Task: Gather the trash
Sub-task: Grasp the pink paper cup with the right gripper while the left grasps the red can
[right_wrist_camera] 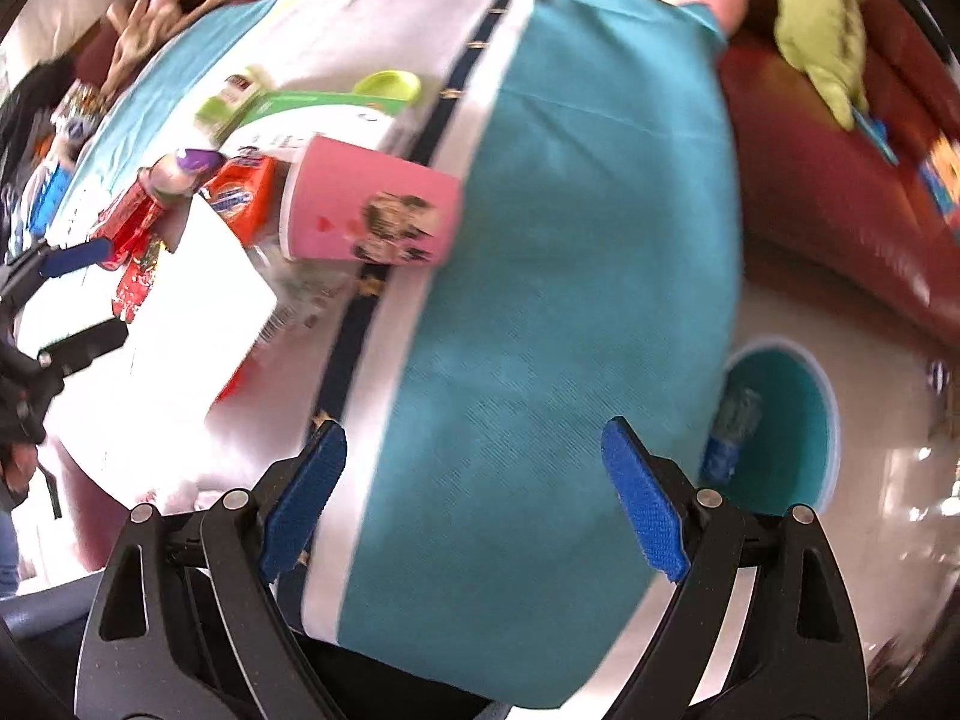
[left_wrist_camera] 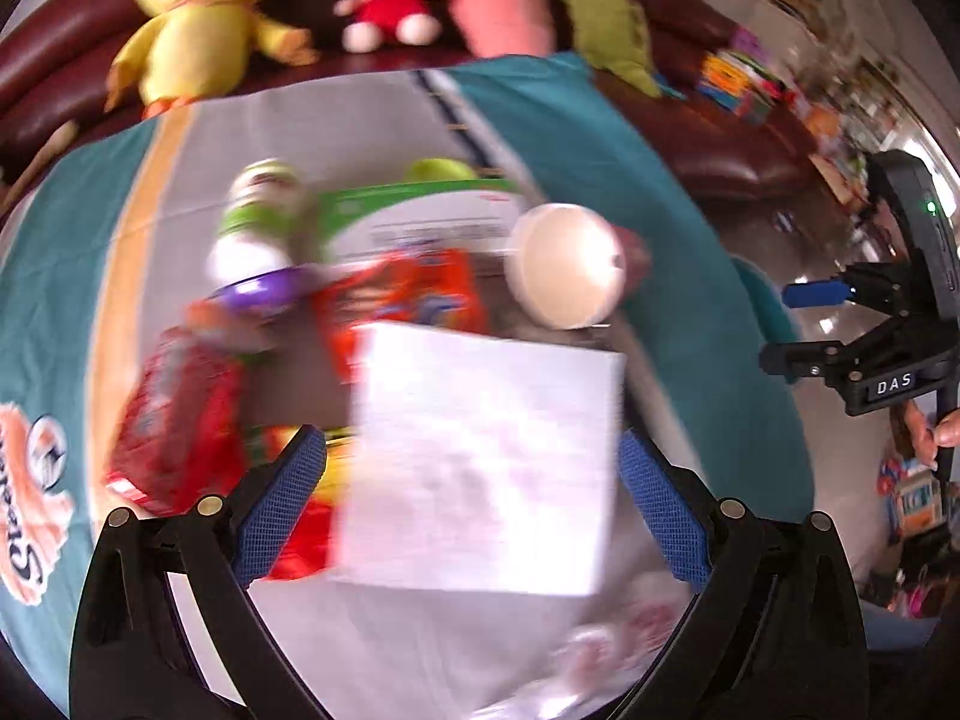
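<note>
Left tool (left_wrist_camera: 474,510) wide open, white paper sheet (left_wrist_camera: 486,456) sits between its pads, can't tell if they touch it; right tool (right_wrist_camera: 474,498) wide open and empty over the teal bench cloth (right_wrist_camera: 570,300). Trash pile (pink cup (right_wrist_camera: 369,210), orange wrapper (right_wrist_camera: 243,195), red wrapper (left_wrist_camera: 177,426)) is mid-bench; bin (right_wrist_camera: 780,426) on the floor off the bench edge. Risks: flat sheet slips from the pads on closing, and a sweep could knock the cup rolling.

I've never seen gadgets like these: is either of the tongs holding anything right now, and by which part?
Nothing, it seems. The left tongs and right tongs both stand open; the white sheet lies loose beneath the left ones.
</note>
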